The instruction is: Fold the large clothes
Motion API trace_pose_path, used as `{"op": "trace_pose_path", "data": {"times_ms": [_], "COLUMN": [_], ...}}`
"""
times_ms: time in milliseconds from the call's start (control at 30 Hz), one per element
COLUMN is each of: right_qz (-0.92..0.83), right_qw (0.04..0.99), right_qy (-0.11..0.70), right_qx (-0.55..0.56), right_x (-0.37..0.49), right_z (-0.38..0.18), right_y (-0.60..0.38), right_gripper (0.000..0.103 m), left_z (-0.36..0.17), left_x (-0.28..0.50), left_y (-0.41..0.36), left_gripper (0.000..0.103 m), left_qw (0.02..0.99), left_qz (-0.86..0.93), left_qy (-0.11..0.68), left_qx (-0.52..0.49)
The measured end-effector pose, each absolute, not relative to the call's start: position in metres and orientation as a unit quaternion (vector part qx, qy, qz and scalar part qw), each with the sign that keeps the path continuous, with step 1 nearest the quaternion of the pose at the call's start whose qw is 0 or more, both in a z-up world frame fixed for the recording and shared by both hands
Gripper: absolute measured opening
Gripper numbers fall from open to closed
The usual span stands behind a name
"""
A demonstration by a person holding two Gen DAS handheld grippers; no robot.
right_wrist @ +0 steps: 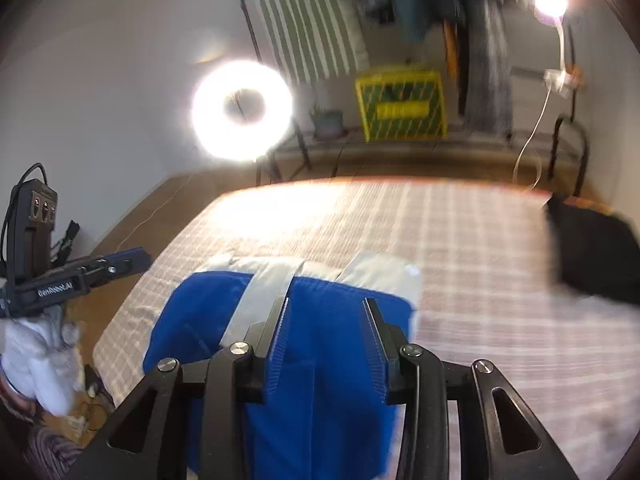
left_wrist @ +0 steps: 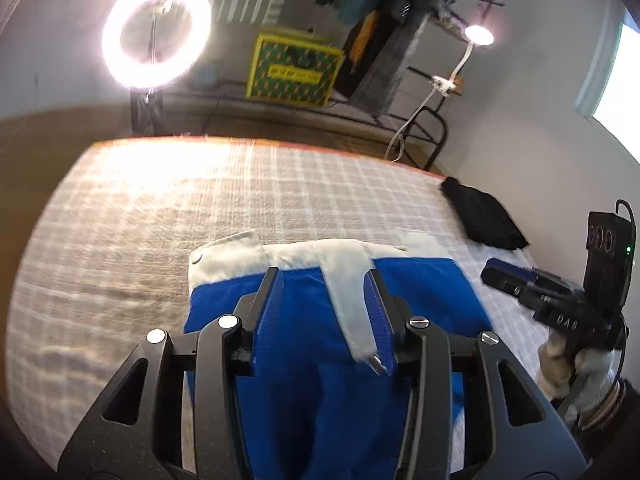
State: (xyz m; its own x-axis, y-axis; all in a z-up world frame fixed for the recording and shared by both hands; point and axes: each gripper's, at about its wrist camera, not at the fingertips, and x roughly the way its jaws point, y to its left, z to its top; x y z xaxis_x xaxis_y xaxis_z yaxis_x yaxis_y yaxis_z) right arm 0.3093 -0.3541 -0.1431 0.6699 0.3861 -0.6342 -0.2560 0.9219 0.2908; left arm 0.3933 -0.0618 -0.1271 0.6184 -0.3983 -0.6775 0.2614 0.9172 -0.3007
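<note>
A blue garment with a white collar band and white front strip (left_wrist: 320, 320) lies folded on the checked bed cover (left_wrist: 160, 208); it also shows in the right wrist view (right_wrist: 328, 340). My left gripper (left_wrist: 325, 280) is open and empty, hovering just above the garment's near part. My right gripper (right_wrist: 326, 308) is open and empty above the garment too. The right gripper also shows in the left wrist view (left_wrist: 508, 276), off the garment's right edge. The left gripper shows in the right wrist view (right_wrist: 128, 258), off the garment's left edge.
A folded black garment (left_wrist: 484, 216) lies at the bed's far right corner, also in the right wrist view (right_wrist: 592, 252). A ring light (left_wrist: 156, 36) stands past the far edge. A yellow-green box (left_wrist: 294, 68) and hanging clothes are behind.
</note>
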Motion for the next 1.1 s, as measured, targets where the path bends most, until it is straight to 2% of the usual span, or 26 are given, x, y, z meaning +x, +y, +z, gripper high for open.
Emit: {"op": "trace_pose_path", "data": {"times_ms": [267,400,500,600,800,900,1100], "right_qz": [0.171,0.173,0.166,0.161,0.2,0.206,0.19], "right_qw": [0.891,0.878,0.88,0.876,0.888,0.889,0.866], "right_qy": [0.421,0.447,0.444,0.455,0.413,0.407,0.46], "right_qx": [0.008,-0.001,-0.038,-0.02,0.02,0.03,0.054], "right_x": [0.369,0.38,0.38,0.372,0.324,0.307,0.315], "right_z": [-0.207,-0.246,-0.242,-0.227,-0.177,-0.171,-0.209], "right_y": [-0.333,-0.332,-0.324,-0.334,-0.354,-0.359,-0.367], "right_gripper": [0.037,0.035,0.035,0.034,0.034,0.034,0.034], "left_z": [-0.217,-0.232,-0.227,-0.203,-0.168,-0.178,-0.233], "left_x": [0.431,0.427,0.428,0.421,0.373,0.354,0.346], "left_y": [-0.064,-0.061,-0.056,-0.037,0.011,0.007,-0.009], "left_gripper": [0.04,0.041,0.041,0.041,0.04,0.04,0.041], "left_qw": [0.879,0.881,0.873,0.874,0.877,0.869,0.848], "left_qz": [-0.164,-0.174,-0.184,-0.185,-0.192,-0.2,-0.178], "left_qy": [0.449,0.44,0.45,0.448,0.427,0.443,0.499], "left_qx": [0.003,0.0,-0.015,-0.037,-0.112,-0.093,-0.023]}}
